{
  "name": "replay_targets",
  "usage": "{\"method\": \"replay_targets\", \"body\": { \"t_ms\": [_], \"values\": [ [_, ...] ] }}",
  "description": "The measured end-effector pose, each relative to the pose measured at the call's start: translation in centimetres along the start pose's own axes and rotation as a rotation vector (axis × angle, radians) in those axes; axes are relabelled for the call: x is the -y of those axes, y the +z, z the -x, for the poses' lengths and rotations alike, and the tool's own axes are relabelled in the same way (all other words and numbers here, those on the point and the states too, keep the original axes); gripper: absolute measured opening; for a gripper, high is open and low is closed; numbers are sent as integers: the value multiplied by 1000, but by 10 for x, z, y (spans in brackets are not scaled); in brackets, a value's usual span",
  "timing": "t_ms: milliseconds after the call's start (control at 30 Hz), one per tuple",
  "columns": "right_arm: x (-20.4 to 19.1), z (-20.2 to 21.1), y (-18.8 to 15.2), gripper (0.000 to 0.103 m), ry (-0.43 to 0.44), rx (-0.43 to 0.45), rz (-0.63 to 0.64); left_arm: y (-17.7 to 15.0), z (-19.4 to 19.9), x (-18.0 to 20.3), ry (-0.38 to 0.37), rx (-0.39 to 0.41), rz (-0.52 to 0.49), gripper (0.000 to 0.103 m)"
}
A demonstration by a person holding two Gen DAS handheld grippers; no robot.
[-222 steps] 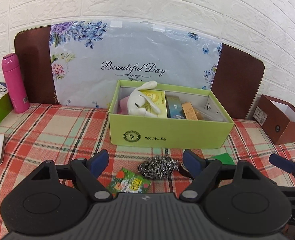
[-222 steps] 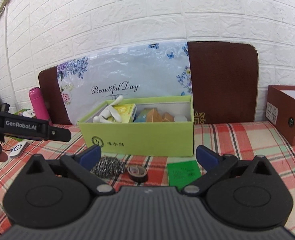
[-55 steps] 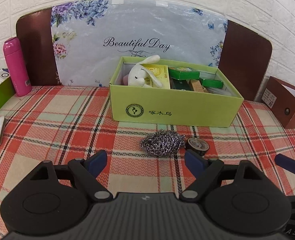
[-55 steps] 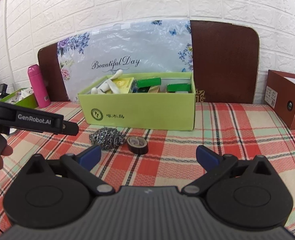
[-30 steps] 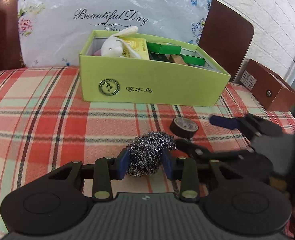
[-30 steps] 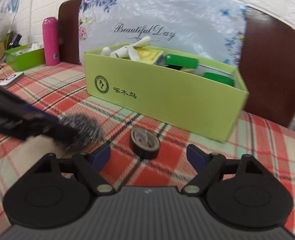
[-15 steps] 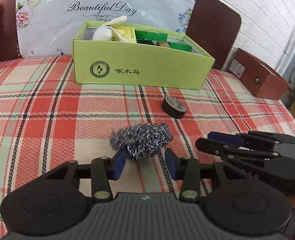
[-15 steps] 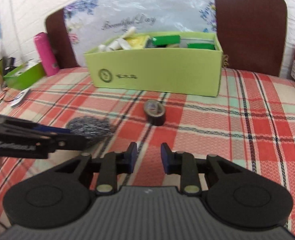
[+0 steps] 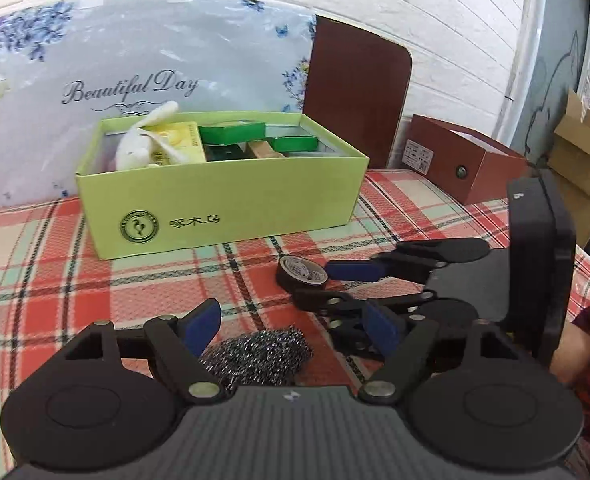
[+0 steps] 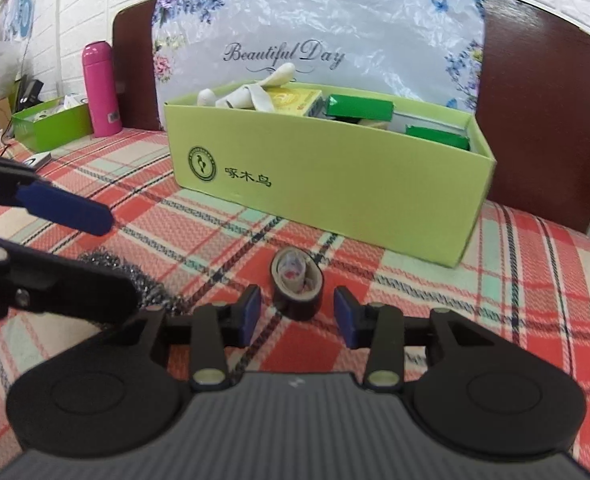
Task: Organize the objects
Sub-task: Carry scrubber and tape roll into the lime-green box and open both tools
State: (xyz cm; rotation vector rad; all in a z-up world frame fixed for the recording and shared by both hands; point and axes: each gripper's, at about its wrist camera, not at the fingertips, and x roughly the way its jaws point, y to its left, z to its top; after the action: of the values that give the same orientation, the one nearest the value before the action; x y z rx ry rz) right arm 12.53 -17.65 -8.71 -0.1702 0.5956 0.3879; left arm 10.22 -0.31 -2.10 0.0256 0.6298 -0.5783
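Tape roll point(image 10: 297, 285) sits on the plaid desk point(image 10: 495, 280) in front of the green box point(image 10: 335, 184), between the blue pads of the right gripper point(image 10: 297, 314); its jaws are opening a little and stand apart from the roll on both sides, no pinch yet. Steel scrubber point(image 9: 257, 354) lies on the cloth just ahead of the left gripper point(image 9: 291, 326), whose jaws are opening wide and touch nothing, so the scrubber is loose. Box already holds a plush rabbit point(image 9: 137, 152), a yellow carton and green packets; scrubber and tape look like the last loose items near it. Step in hand, as I read it: lining up pickups on both. Next move calls for closing the right jaws squarely across the roll's outer wall, then lifting over the box rim; left needs to re-centre on the scrubber, which is springy and may slip.
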Motion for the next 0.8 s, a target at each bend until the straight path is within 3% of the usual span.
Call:
{"method": "replay_targets", "body": {
  "t_ms": [33, 100, 133, 167, 267, 367, 400, 467, 800],
  "values": [
    [-1, -4, 0, 30, -3, -19, 3, 0, -4, -1, 16, -17, 15, 79],
    [-3, 1, -2, 29, -28, -6, 2, -1, -4, -7, 7, -38, 80, 57],
    [-2, 6, -3, 29, -42, -10, -14, -2, -2, -9, 4, -58, 95, 37],
    [-1, 12, -5, 29, -63, -24, -31, -6, 2, -11, 15, -58, 100, 36],
    [6, 32, -16, 29, -126, -89, -117, -17, 16, -11, 63, -67, 99, 36],
    [8, 62, -31, 29, -71, -108, -199, -29, 26, -8, 58, -76, 109, 39],
    [6, 69, -36, 29, -65, -109, -201, -31, 27, -5, 58, -83, 102, 43],
    [-3, 78, -44, 29, -72, -114, -168, -36, 25, -3, 71, -92, 84, 65],
    [-11, 76, -42, 44, -90, -82, -148, -26, 3, -16, 182, -91, 180, 69]
  ]
}}
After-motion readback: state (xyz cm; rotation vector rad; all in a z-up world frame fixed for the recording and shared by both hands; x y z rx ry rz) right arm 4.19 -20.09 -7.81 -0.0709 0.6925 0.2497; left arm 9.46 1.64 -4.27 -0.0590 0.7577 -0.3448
